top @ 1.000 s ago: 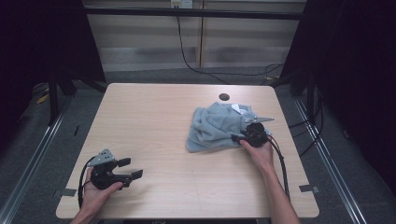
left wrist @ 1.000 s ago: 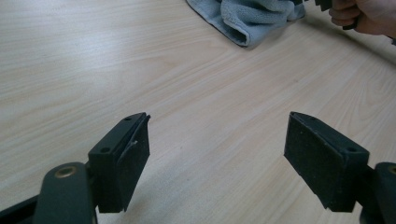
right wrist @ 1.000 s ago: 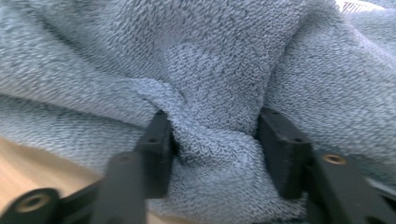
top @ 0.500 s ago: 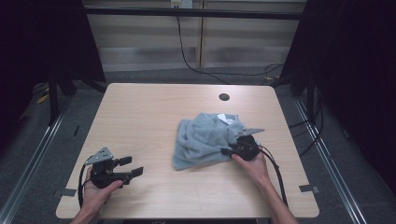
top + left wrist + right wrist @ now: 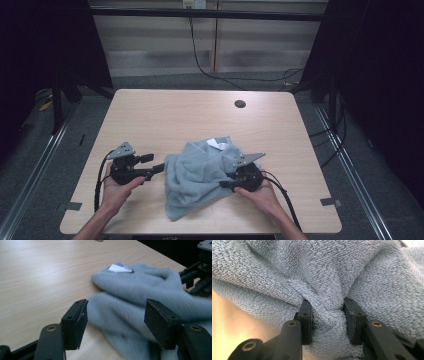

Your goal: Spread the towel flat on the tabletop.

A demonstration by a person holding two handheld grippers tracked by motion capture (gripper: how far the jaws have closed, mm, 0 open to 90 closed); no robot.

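A crumpled grey-blue terry towel [image 5: 200, 175] lies in a loose heap on the near half of a light wooden table [image 5: 165, 115], a little right of centre and close to the person's edge. A small white label [image 5: 218, 144] shows on its far side, and one corner trails toward the near table edge. The right gripper [image 5: 226, 184] lies low at the towel's right side, held in the person's right hand [image 5: 260, 192]. In the right gripper view its two black pads [image 5: 306, 320] squeeze a thick fold of the towel between them, the cloth bunched and puckered where they bite, so this gripper is pinching the towel; its jaws have just eased slightly wider while keeping that hold. The left gripper [image 5: 154, 164] sits just off the towel's left edge, carried in the left hand [image 5: 117, 187] and pointing toward the cloth. In the left gripper view its jaws stand spread apart with the towel's edge lying between and beyond them; they have just been closing, yet the pads do not seem to press the cloth, though blur there makes contact hard to judge. Black cables trail from both grippers toward the near edge. A small dark round hole [image 5: 240, 104] sits in the tabletop near the far right side, well apart from the towel.
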